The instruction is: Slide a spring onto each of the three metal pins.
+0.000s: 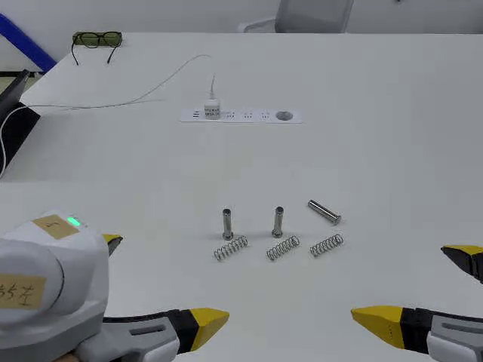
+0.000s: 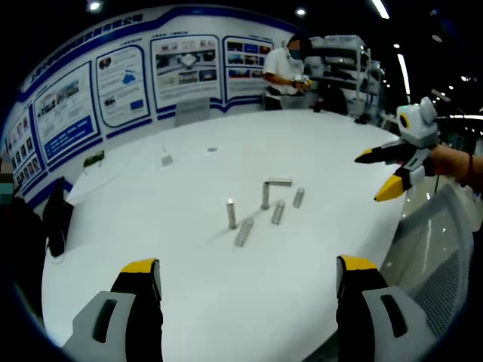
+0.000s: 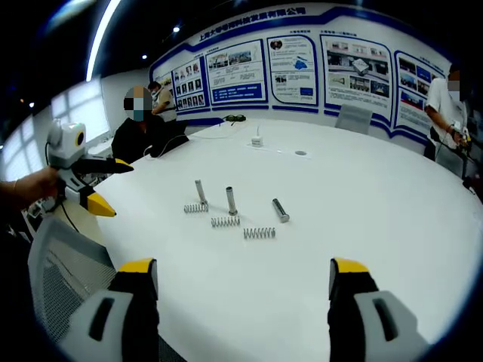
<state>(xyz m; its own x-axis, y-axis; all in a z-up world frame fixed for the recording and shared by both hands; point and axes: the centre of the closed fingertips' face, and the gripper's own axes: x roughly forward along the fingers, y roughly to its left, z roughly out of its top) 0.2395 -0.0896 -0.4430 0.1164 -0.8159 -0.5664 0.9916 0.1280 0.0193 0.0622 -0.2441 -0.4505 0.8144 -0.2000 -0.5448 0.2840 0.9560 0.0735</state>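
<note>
Both grippers were held wide open with nothing between their jaws, the left gripper (image 1: 167,279) at the near left of the white table (image 1: 377,151) and the right gripper (image 1: 400,280) at the near right. The left pin (image 1: 227,224) and the middle pin (image 1: 278,222) were stood upright, and the third pin (image 1: 324,213) was laid on its side just right of them. The left spring (image 1: 231,248), middle spring (image 1: 283,248) and right spring (image 1: 326,244) were laid loose in a row just in front of the pins. Two tan labels (image 1: 49,223) were stuck on the left gripper, but their handwriting could not be read. The wall posters (image 3: 294,68) were printed too small to be read.
</note>
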